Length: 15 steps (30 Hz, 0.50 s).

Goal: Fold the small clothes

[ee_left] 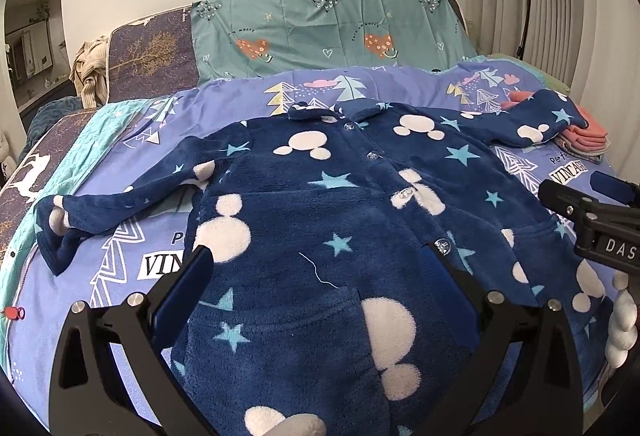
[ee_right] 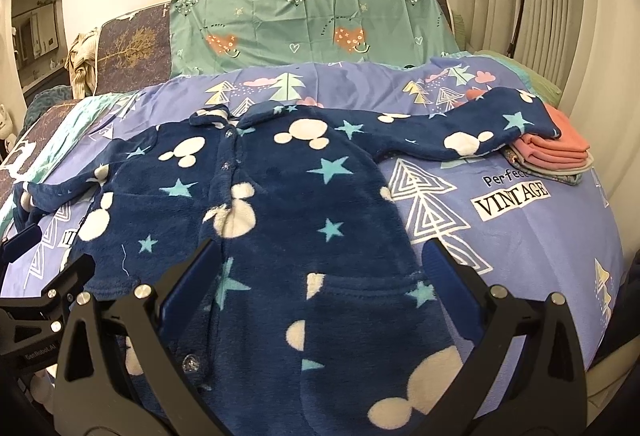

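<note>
Jacket (ee_left: 340,195) flat, collar far, hem nearest | both grippers, left (ee_left: 320,268) and right (ee_right: 324,260), spread empty over hem | sleeves out sideways.

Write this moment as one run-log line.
step: pre-fold | left hand-held gripper: open | right hand-held gripper: open | fleece jacket: spread flat, buttoned

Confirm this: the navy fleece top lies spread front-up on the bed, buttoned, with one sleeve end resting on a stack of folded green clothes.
One detail is wrong: the stack of folded clothes is salmon pink on top, not green. The right wrist view shows it. The rest holds: the navy fleece top lies spread front-up on the bed, buttoned, one sleeve end resting on that stack.
</note>
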Each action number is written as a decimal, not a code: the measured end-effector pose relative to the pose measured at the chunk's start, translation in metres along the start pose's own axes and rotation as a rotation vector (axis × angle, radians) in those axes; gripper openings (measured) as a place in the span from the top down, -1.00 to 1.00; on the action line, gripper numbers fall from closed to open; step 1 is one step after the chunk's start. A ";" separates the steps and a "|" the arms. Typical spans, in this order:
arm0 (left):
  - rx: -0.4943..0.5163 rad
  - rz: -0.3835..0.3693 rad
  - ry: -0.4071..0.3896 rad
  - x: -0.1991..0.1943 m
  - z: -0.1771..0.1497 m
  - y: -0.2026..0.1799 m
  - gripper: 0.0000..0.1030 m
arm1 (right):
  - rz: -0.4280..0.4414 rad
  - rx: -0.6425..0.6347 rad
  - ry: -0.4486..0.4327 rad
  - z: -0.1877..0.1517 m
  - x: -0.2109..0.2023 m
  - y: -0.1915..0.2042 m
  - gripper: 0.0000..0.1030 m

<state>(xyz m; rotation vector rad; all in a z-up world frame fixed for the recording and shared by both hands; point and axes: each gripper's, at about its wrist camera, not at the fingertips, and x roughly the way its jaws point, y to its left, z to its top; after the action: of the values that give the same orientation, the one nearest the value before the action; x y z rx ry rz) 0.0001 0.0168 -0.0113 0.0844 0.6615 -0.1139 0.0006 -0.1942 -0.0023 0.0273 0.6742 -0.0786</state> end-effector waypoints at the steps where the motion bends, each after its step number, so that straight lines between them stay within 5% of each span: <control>1: 0.000 -0.002 0.000 0.000 -0.001 0.000 -0.97 | 0.001 -0.002 0.001 0.000 0.000 0.001 -0.96; 15: -0.044 -0.045 -0.037 0.001 -0.011 0.012 -0.97 | -0.003 -0.020 0.005 0.000 -0.002 0.011 -0.96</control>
<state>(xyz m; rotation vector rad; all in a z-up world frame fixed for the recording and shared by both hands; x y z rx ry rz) -0.0045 0.0297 -0.0197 0.0250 0.6291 -0.1440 0.0003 -0.1831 -0.0013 0.0071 0.6799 -0.0747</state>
